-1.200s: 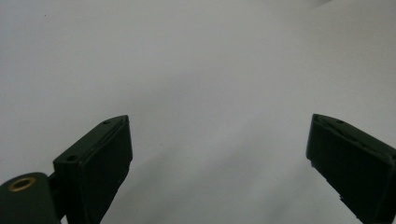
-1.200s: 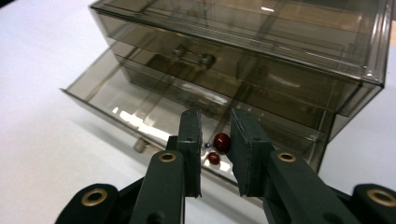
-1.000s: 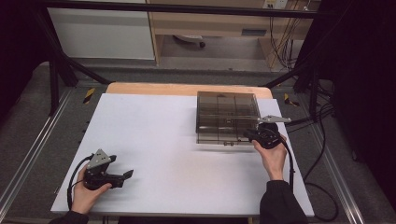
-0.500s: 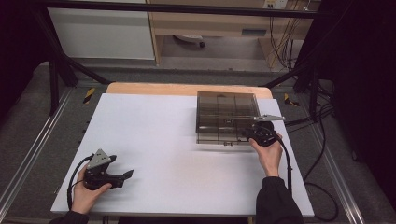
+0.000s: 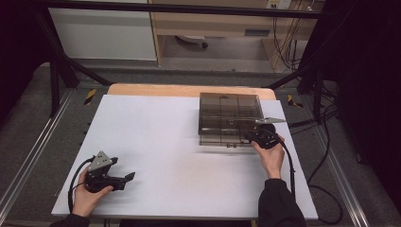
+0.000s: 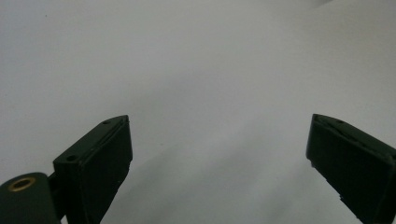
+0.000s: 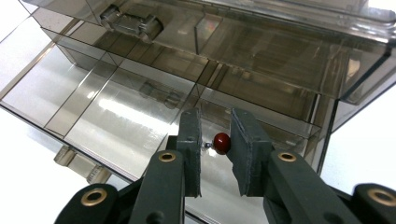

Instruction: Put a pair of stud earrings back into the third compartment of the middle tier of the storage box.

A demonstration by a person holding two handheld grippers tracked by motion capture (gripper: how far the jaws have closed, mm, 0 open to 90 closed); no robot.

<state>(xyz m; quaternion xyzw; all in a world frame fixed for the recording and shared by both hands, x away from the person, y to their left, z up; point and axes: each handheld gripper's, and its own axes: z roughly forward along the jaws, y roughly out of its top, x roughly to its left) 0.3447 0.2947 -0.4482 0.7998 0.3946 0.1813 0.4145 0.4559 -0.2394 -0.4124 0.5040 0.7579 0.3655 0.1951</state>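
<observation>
Since the earlier frames the right gripper (image 5: 261,136) has shifted a little toward the smoky compartment box (image 5: 230,118) and now sits at its near right corner; left gripper (image 5: 113,178) has not moved.

Status, as I judge it: the work in hand is sorting a small red bead (image 7: 221,143) into the box. Pickup is done. Placement is not: the bead is between the right fingers (image 7: 191,140), above the near compartments, and I see nothing else lying in the compartments that show. Left to do: lower over a chosen cell and release.

Right fingers: nearly closed, narrow gap. The bead touches the pad on one side; a thin metal pin or stud seems to run from it to the other pad. I take that as a light pinch grip, not a firm clamp.

Left fingers (image 6: 98,158): spread wide, holding nothing, pointed across the bare white tabletop (image 5: 165,142) near the front left corner, well apart from the box.

Box pos.: rear right of tabletop, lid appears raised, latches (image 7: 133,23) visible on the front edge.
</observation>
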